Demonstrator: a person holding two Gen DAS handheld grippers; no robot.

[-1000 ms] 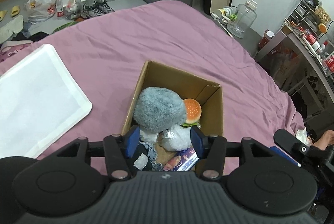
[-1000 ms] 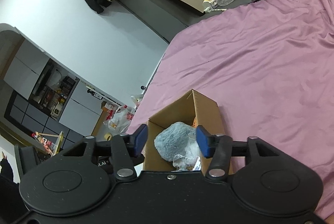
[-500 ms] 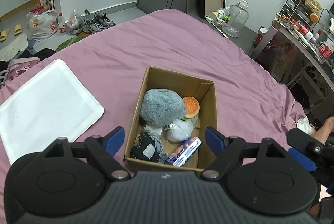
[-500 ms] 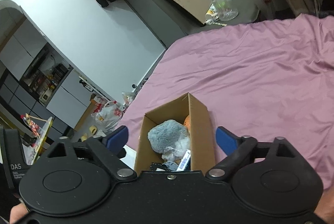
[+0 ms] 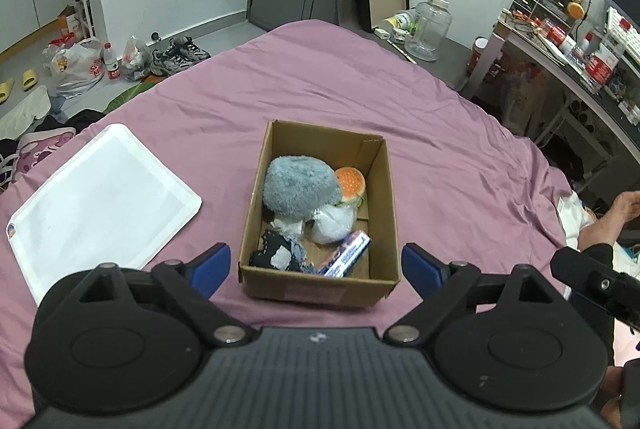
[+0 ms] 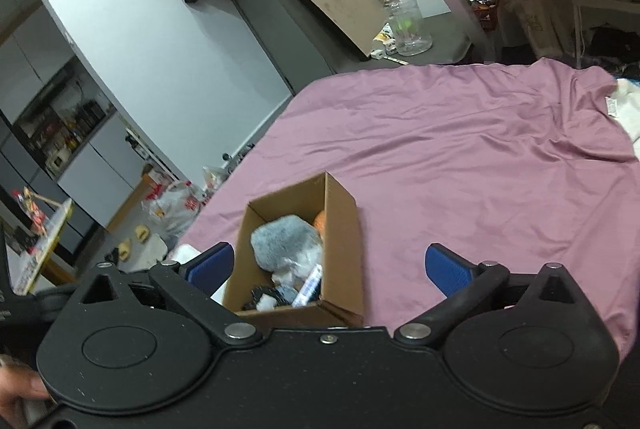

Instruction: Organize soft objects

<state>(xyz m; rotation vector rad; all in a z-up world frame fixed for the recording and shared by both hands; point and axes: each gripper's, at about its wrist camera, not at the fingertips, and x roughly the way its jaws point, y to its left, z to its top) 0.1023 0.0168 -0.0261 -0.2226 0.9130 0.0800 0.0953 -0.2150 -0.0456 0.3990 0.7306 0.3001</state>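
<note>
An open cardboard box (image 5: 382,197) (image 6: 343,229) rests on the purple bedspread (image 5: 340,89). Inside lie a grey fluffy plush (image 5: 298,187) (image 6: 284,243), a burger plush (image 5: 351,183), a white bundle wrapped in plastic (image 5: 334,223), a dark sock-like cloth (image 5: 276,255) and a purple packet (image 5: 347,259). My left gripper (image 5: 316,267) hangs open above the box's near wall, with nothing between its blue pads. The right gripper (image 6: 328,265) is open too, held to the box's right, empty.
A white flat tray (image 5: 96,197) lies on the bed left of the box. Bags, shoes and slippers litter the floor (image 5: 80,65) beyond the bed's left edge. A cluttered desk (image 5: 580,61) and a clear jug (image 5: 430,25) stand at the right and back.
Both grippers went from nearly closed to wide open and pulled back and up from the box. The box's contents stayed in place.
</note>
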